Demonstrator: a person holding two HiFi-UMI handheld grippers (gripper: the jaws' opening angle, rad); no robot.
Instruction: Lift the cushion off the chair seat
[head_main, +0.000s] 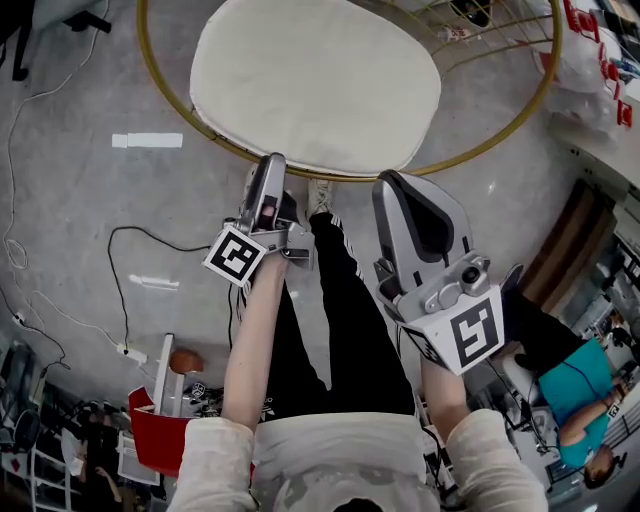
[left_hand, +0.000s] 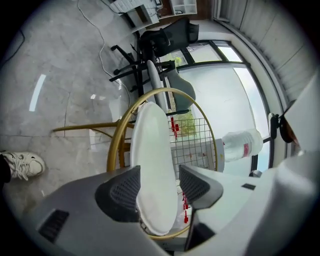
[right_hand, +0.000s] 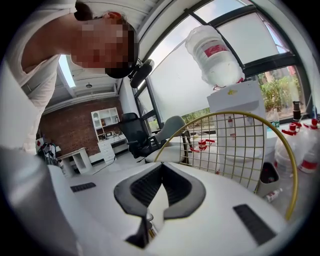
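The cream oval cushion lies on the seat of a chair with a gold ring frame and a wire back. My left gripper hangs at the cushion's near edge, rolled on its side. In the left gripper view the cushion shows edge-on in the gap of that gripper; its jaws stand wide open and the pads do not press on it. My right gripper sits just short of the ring's front. Its pads meet at the tips, with no object seen between them.
The person's black-trousered leg and white shoe stand between the grippers below the chair. Cables trail over the grey floor at left, near a red bin. Another person sits at right. Water bottles and office chairs stand behind the chair.
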